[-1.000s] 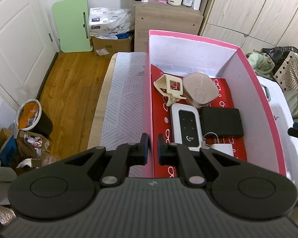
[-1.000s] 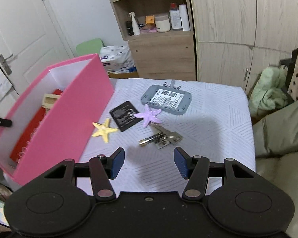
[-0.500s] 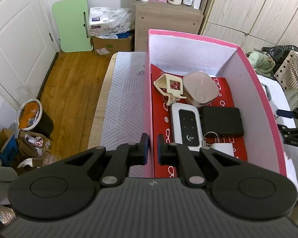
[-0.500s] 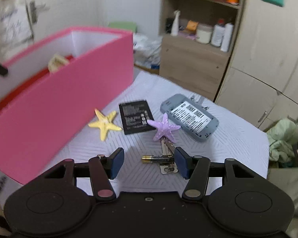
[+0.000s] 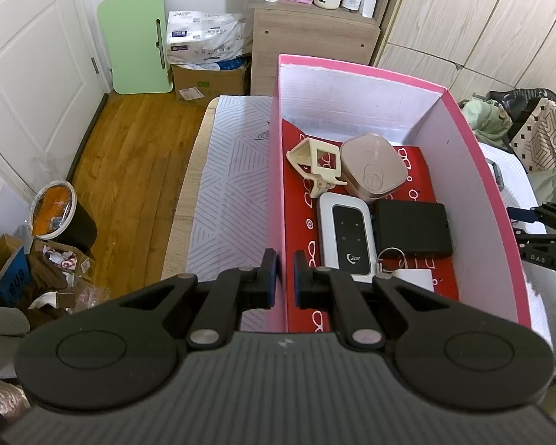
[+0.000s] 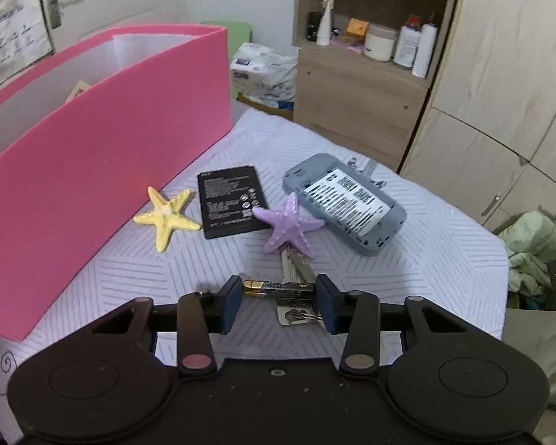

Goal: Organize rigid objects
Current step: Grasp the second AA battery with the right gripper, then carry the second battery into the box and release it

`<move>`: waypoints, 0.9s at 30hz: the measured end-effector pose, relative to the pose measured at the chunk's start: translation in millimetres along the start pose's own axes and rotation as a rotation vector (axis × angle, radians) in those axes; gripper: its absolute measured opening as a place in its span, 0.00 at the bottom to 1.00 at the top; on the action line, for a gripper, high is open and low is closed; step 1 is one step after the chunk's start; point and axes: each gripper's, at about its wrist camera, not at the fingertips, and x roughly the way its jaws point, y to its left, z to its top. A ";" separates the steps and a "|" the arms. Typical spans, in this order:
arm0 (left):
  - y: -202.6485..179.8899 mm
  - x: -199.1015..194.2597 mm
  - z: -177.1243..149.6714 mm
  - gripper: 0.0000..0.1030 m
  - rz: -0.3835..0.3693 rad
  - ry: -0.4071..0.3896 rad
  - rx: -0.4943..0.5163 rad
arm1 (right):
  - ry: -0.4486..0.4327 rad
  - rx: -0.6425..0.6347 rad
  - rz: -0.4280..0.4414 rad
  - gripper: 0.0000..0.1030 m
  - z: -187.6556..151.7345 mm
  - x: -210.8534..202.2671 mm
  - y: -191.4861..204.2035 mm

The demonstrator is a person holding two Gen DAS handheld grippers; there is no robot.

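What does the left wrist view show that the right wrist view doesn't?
Left wrist only: the box's inside, holding a cream clip stand, a rose case, a white router, a black pad and a white card; the left gripper shut on the box's near wall.

Right wrist only: yellow starfish, phone battery, purple starfish, grey back cover and keys on the cloth; the right gripper, jaws just closing, ends of an AA battery between them.

Both: the pink box, the shelf unit.
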 end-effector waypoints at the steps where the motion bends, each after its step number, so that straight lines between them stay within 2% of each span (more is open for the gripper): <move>1: 0.3 -0.1 0.2 0.07 0.001 0.000 0.001 | -0.009 0.006 -0.005 0.47 1.0 -1.3 -0.2; 6: 0.4 -0.4 0.4 0.07 0.000 0.001 0.001 | -0.090 0.007 -0.005 0.47 9.7 -29.2 3.1; 11: 0.2 -1.4 0.6 0.07 -0.001 -0.004 -0.002 | -0.233 -0.068 0.019 0.47 29.4 -72.2 27.7; 14: 1.8 -1.7 1.9 0.07 -0.010 -0.005 -0.018 | -0.302 -0.103 0.074 0.47 45.2 -92.4 46.0; 17: 4.0 -1.8 1.6 0.07 -0.018 -0.007 -0.026 | -0.325 -0.125 0.199 0.47 63.2 -101.9 63.4; 21: 4.3 -1.6 1.3 0.07 -0.020 -0.007 -0.026 | -0.285 -0.167 0.377 0.47 85.5 -98.3 94.7; 23: 4.9 -2.2 0.3 0.07 -0.021 -0.006 -0.025 | -0.233 -0.190 0.453 0.47 94.9 -89.0 111.5; 27: 4.7 -1.9 0.8 0.07 -0.026 -0.006 -0.022 | -0.020 -0.123 0.627 0.47 110.9 -53.0 136.5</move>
